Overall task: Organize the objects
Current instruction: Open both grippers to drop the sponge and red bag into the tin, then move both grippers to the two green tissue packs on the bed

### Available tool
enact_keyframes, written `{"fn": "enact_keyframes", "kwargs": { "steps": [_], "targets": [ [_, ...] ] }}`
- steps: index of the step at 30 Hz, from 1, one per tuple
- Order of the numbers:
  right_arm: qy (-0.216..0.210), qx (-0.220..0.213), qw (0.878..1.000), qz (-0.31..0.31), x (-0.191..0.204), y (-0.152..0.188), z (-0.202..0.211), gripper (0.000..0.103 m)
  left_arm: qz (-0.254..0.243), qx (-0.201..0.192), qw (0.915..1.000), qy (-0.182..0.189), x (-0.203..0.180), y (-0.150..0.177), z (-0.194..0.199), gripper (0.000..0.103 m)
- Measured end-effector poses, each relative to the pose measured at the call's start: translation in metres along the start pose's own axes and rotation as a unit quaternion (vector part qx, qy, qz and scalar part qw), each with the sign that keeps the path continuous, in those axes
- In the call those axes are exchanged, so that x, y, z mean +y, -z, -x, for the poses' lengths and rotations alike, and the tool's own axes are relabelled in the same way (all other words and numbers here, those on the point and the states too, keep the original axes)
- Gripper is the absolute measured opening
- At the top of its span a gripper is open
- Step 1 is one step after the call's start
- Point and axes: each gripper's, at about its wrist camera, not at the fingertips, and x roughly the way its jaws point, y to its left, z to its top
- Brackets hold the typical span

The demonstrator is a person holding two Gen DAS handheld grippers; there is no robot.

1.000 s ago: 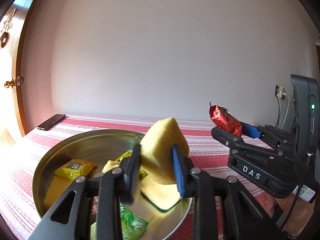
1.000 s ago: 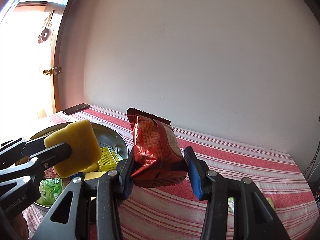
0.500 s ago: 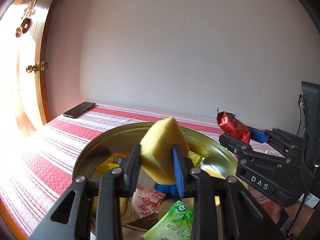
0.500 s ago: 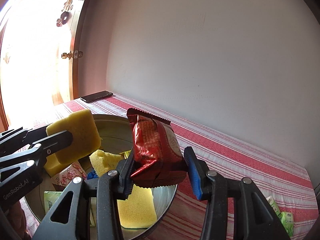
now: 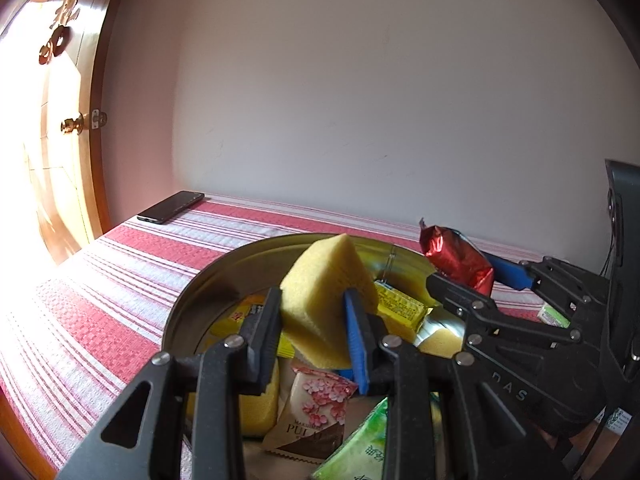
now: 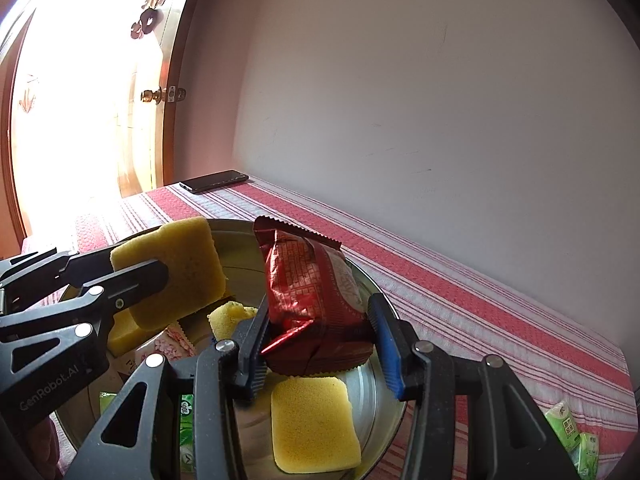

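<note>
My left gripper (image 5: 312, 332) is shut on a yellow sponge (image 5: 324, 288), held just above the round metal tin (image 5: 208, 280). In the right wrist view the same yellow sponge (image 6: 176, 272) hangs over the tin's left half. My right gripper (image 6: 316, 344) is shut on a red foil snack packet (image 6: 316, 300), held over the metal tin (image 6: 380, 412); the red packet (image 5: 456, 258) also shows in the left wrist view. Inside the tin lie more yellow sponges (image 6: 312, 424), a pink flowered sachet (image 5: 316, 400), green packets (image 5: 360, 452) and yellow packets (image 5: 400, 304).
A red-and-white striped cloth (image 6: 460, 280) covers the table, which meets a plain wall at the back. A black phone (image 5: 172, 207) lies at the far left corner. Small green packets (image 6: 572, 436) lie on the cloth to the right. A wooden door (image 5: 60, 128) stands on the left.
Both grippers have moved to the left over the tin, still holding the sponge and the red packet. The tin's contents now lie directly beneath them.
</note>
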Motion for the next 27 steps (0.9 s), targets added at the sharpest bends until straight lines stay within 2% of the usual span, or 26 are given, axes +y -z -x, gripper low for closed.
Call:
{"fn": "enact_keyframes", "kwargs": {
  "steps": [2, 3, 6, 7, 11, 13, 19, 21, 24, 27],
  "targets": [
    [-0.005, 0.002, 1.0, 0.005, 0.003, -0.001, -0.002, 0.048, 0.002, 0.002, 1.0, -0.004, 0.001, 0.0, 0.0, 0.031],
    [-0.002, 0.002, 1.0, 0.01, 0.005, -0.001, -0.004, 0.051, 0.007, 0.003, 0.9999, -0.009, 0.002, 0.001, 0.0, 0.035],
    [0.008, -0.005, 1.0, 0.016, 0.005, 0.0, 0.0, 0.067, 0.024, -0.002, 0.9996, -0.017, 0.006, 0.003, 0.004, 0.068],
    [0.009, -0.008, 1.0, 0.013, 0.003, 0.0, 0.002, 0.068, 0.025, -0.008, 0.9994, -0.023, 0.007, 0.003, 0.006, 0.074],
    [0.011, -0.015, 1.0, -0.004, -0.009, 0.0, 0.012, 0.069, 0.022, -0.012, 0.9994, -0.024, 0.005, 0.004, 0.008, 0.084],
    [0.02, -0.019, 1.0, -0.007, -0.014, 0.002, 0.017, 0.073, 0.02, -0.013, 0.9995, -0.022, 0.001, 0.004, 0.009, 0.092],
    [0.039, -0.029, 0.998, -0.033, -0.043, 0.013, 0.039, 0.075, 0.014, -0.031, 0.9994, -0.009, -0.019, 0.002, 0.019, 0.103],
    [0.047, -0.033, 0.997, -0.046, -0.057, 0.019, 0.049, 0.075, 0.011, -0.035, 0.9993, 0.005, -0.03, 0.001, 0.022, 0.103],
    [0.076, -0.027, 0.995, -0.059, -0.083, 0.032, 0.064, 0.076, -0.006, -0.036, 0.9989, 0.03, -0.057, 0.0, 0.027, 0.103],
    [0.122, -0.013, 0.989, -0.081, -0.121, 0.052, 0.079, 0.076, -0.029, -0.03, 0.9975, 0.057, -0.089, 0.001, 0.025, 0.103]
  ]
}}
